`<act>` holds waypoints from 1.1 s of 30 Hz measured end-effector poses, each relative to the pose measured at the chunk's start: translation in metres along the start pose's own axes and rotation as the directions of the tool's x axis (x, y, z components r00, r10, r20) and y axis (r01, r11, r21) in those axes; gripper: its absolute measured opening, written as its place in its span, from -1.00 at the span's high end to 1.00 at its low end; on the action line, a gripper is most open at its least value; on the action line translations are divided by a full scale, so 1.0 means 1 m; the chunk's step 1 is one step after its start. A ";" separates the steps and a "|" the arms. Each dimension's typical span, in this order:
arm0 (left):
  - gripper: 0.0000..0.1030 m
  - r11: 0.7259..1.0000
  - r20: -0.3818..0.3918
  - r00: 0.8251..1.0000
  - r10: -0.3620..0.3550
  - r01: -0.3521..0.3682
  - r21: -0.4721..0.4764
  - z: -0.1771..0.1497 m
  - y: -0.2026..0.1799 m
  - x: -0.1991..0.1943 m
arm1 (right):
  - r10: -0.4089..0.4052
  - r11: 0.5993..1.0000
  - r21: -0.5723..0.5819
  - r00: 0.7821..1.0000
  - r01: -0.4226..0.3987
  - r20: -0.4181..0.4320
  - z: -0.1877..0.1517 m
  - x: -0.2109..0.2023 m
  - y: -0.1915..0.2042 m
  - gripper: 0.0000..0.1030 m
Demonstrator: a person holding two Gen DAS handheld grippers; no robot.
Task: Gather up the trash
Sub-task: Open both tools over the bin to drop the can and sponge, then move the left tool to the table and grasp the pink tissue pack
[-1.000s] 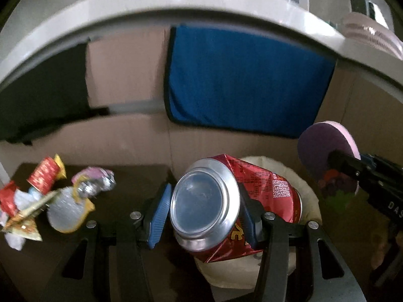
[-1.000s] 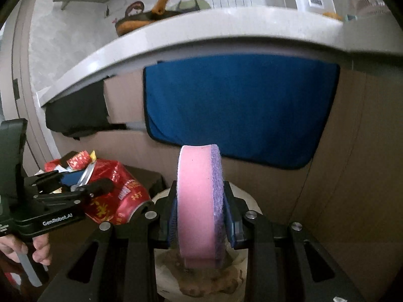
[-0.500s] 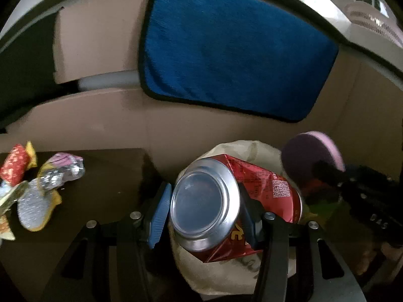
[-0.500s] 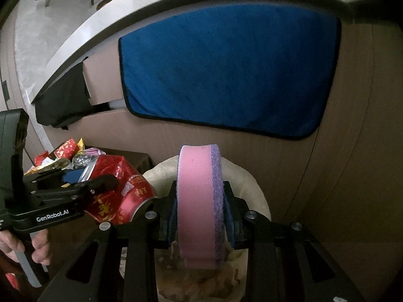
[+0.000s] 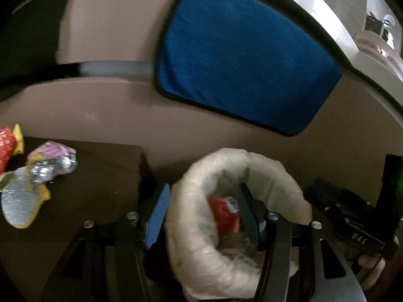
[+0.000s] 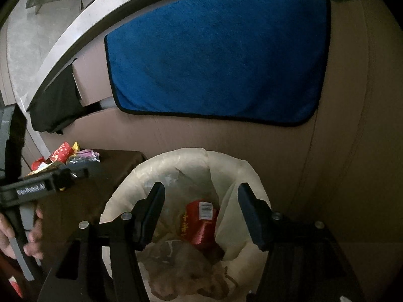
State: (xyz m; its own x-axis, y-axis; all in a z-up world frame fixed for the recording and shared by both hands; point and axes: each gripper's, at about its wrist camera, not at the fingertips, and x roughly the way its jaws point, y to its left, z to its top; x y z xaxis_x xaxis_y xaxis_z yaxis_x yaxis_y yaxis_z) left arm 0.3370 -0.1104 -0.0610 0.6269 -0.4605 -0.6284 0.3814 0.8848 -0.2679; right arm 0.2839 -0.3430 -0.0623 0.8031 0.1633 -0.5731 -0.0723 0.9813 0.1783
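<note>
Both grippers, left gripper (image 5: 201, 216) and right gripper (image 6: 200, 214), opening, fingers empty over lined bin (image 6: 226, 166); red can (image 6: 201, 222) inside. Next: lift clear before reaching wrappers (image 5: 37, 176) on bench (image 5: 100, 176).

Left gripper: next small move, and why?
Probably lift the left gripper out of the bin and swing it toward the wrappers on the dark table. Its jaws are opening with nothing between them, the red can lies in the bin, and the wrappers are uncollected.
</note>
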 end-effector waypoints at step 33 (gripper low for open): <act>-0.08 0.696 -0.028 0.833 0.552 -0.480 -0.534 -0.051 0.508 -0.218 | 0.201 0.938 -0.264 0.973 -0.224 -0.110 -0.031 0.044 0.249 -0.13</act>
State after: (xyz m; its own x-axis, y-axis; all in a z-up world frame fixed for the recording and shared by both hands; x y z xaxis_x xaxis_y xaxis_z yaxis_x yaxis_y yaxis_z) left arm 0.3594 0.4429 -0.0971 0.7137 0.1068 -0.6922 -0.3979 0.8752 -0.2751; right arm 0.2825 -0.0879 -0.0682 0.7020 0.3675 -0.6100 -0.4034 0.9111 0.0846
